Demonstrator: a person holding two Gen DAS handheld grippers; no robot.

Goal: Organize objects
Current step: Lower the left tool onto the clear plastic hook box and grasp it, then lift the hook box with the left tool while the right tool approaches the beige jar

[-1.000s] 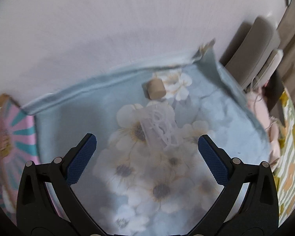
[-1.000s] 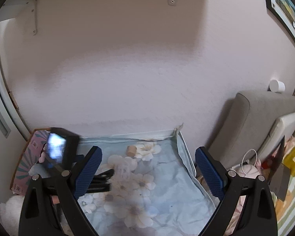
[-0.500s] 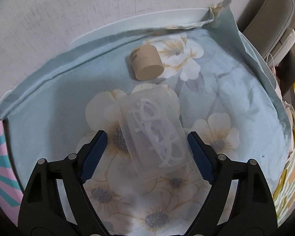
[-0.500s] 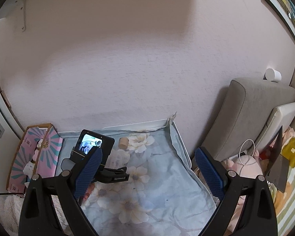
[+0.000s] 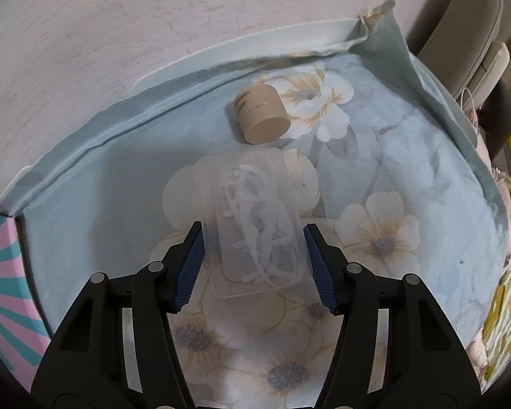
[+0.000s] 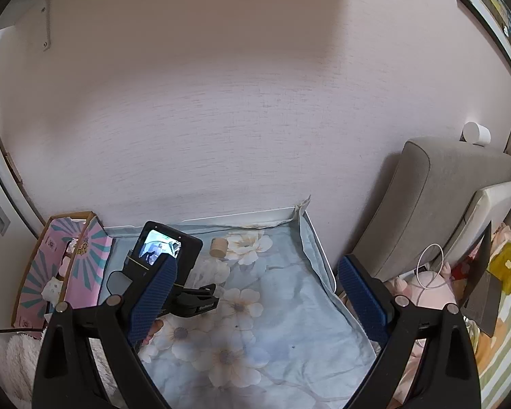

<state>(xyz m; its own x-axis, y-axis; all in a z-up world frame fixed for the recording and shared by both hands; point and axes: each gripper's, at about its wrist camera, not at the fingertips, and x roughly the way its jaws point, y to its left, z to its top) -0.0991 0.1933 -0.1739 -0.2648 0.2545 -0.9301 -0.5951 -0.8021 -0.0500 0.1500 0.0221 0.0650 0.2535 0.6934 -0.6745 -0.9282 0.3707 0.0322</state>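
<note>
A clear plastic box of white floss picks (image 5: 255,225) lies on the flowered blue cloth (image 5: 426,184). My left gripper (image 5: 253,266) is down over it, its blue pads against both long sides of the box. A small tan jar (image 5: 262,116) lies on its side just beyond the box; it also shows in the right wrist view (image 6: 218,247). My right gripper (image 6: 255,293) is open and empty, held high above the cloth. The left gripper (image 6: 194,301) with its lit screen shows at the lower left there.
A pink and teal patterned cardboard box (image 6: 64,269) stands left of the cloth. A grey cushion (image 6: 439,201), a pink plush toy (image 6: 429,289) and a white cable lie to the right. The wall runs close behind the cloth.
My left gripper has come down and forward over the floss pick box and its jaws have narrowed from wide open onto the box's sides. The right gripper stayed open and barely moved.
</note>
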